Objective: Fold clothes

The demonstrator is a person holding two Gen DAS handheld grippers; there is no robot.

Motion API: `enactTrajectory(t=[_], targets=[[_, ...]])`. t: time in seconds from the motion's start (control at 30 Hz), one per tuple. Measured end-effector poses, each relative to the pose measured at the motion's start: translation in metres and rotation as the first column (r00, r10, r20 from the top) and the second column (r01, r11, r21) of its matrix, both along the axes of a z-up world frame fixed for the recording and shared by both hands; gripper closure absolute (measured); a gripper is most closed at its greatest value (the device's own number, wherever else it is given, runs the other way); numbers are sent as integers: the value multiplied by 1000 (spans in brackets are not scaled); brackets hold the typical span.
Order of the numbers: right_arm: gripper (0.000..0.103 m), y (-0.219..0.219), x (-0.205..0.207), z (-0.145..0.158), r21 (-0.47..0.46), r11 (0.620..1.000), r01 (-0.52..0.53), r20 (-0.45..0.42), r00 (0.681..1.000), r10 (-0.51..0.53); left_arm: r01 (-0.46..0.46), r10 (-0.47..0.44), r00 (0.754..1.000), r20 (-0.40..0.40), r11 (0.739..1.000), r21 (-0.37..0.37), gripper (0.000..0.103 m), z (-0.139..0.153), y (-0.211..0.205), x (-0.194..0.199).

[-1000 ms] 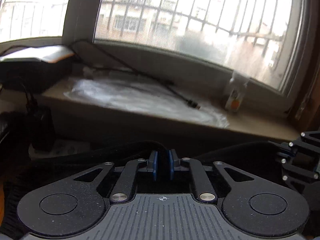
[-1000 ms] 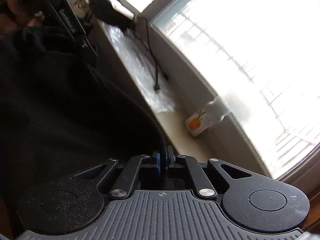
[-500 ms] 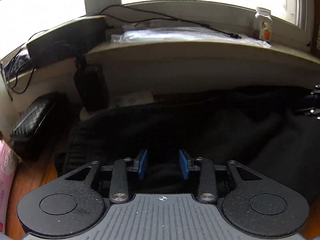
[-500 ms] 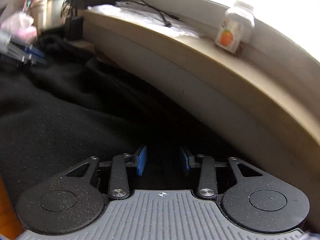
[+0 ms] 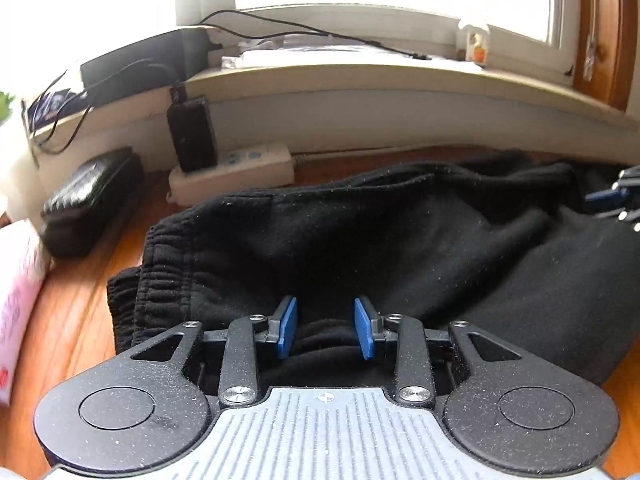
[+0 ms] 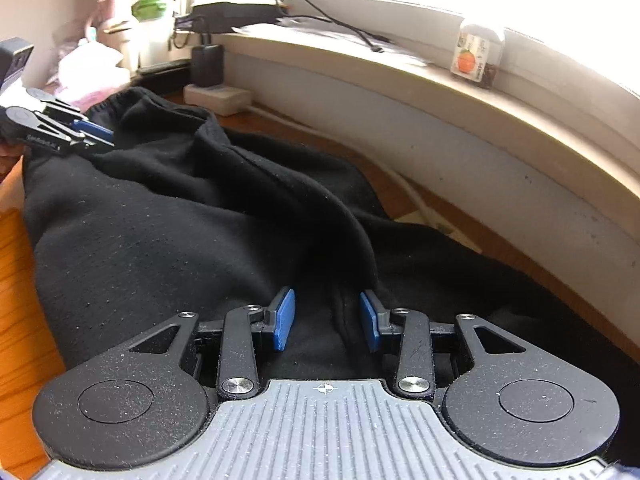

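Observation:
A black garment (image 5: 400,240) with a ribbed elastic band (image 5: 168,280) at its left end lies spread and creased on the wooden table (image 5: 72,320). My left gripper (image 5: 326,328) rests low over its near edge, blue pads apart, with a loose fold of cloth between them that neither pad presses. In the right wrist view the same garment (image 6: 160,220) runs away to the left, where the left gripper (image 6: 80,130) shows. My right gripper (image 6: 326,320) is open over a raised ridge of the cloth. Its fingers (image 5: 616,196) peek in at the left view's right edge.
A white power strip (image 5: 232,170) with a black adapter (image 5: 192,136) lies behind the garment by the wall. A black case (image 5: 88,200) and a pink pack (image 5: 16,300) sit at the left. The windowsill (image 5: 400,76) carries a cable and a small bottle (image 6: 478,54).
Both grippers were shut on the raised black cloth, facing the window. They have come down to the table and their jaws have opened, and the garment now lies flat.

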State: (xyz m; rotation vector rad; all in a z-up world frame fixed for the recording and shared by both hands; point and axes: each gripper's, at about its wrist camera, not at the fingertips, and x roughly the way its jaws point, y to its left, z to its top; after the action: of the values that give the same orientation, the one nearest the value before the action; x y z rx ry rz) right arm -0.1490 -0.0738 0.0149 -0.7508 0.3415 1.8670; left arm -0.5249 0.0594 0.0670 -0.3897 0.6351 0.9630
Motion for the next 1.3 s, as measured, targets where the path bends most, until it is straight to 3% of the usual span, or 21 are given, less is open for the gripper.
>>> enactTrajectory(t=[0.1, 0.23, 0.43, 0.53, 0.6, 0.63, 0.7, 0.8, 0.97, 1.07, 1.17, 1.3], targets=[[65, -4, 2, -2, 15, 1000, 9, -24, 1000, -9, -32, 31, 998, 57, 999, 14, 65, 11, -7, -22], [64, -8, 10, -6, 37, 999, 15, -67, 998, -13, -108, 104, 992, 69, 993, 56, 65, 23, -8, -50], [64, -10, 10, -7, 54, 998, 22, -74, 997, -18, -169, 165, 983, 74, 985, 45, 61, 25, 39, -73], [64, -11, 12, -8, 53, 998, 26, -86, 996, -21, -146, 148, 983, 109, 989, -27, 57, 19, 67, -76], [64, -11, 13, -8, 53, 998, 28, -93, 995, -23, -106, 109, 990, 88, 994, -39, 45, 13, 75, -70], [64, -12, 13, -8, 53, 998, 30, -96, 995, -24, -98, 101, 993, 67, 995, -33, 44, 11, 75, -65], [63, -12, 14, -8, 55, 998, 32, -99, 995, -26, -90, 90, 996, 25, 996, -20, 48, 7, 75, -57], [63, -13, 15, -8, 54, 998, 32, -106, 994, -26, -109, 109, 994, 16, 994, 15, 73, 14, 61, -57], [60, -15, 16, -8, 59, 998, 30, -117, 993, -23, -138, 137, 990, 15, 986, 90, 88, 38, 26, -65], [53, -18, 15, -5, 83, 996, 16, -118, 993, -6, -150, 143, 988, 60, 977, 154, 89, 66, -6, -81], [53, -20, 11, -2, 106, 994, 0, -110, 994, 11, -180, 170, 983, 69, 965, 191, 88, 85, -20, -96], [53, -21, 6, 4, 131, 991, -7, -110, 994, 21, -230, 233, 972, -10, 967, 110, 83, 58, 8, -102]])
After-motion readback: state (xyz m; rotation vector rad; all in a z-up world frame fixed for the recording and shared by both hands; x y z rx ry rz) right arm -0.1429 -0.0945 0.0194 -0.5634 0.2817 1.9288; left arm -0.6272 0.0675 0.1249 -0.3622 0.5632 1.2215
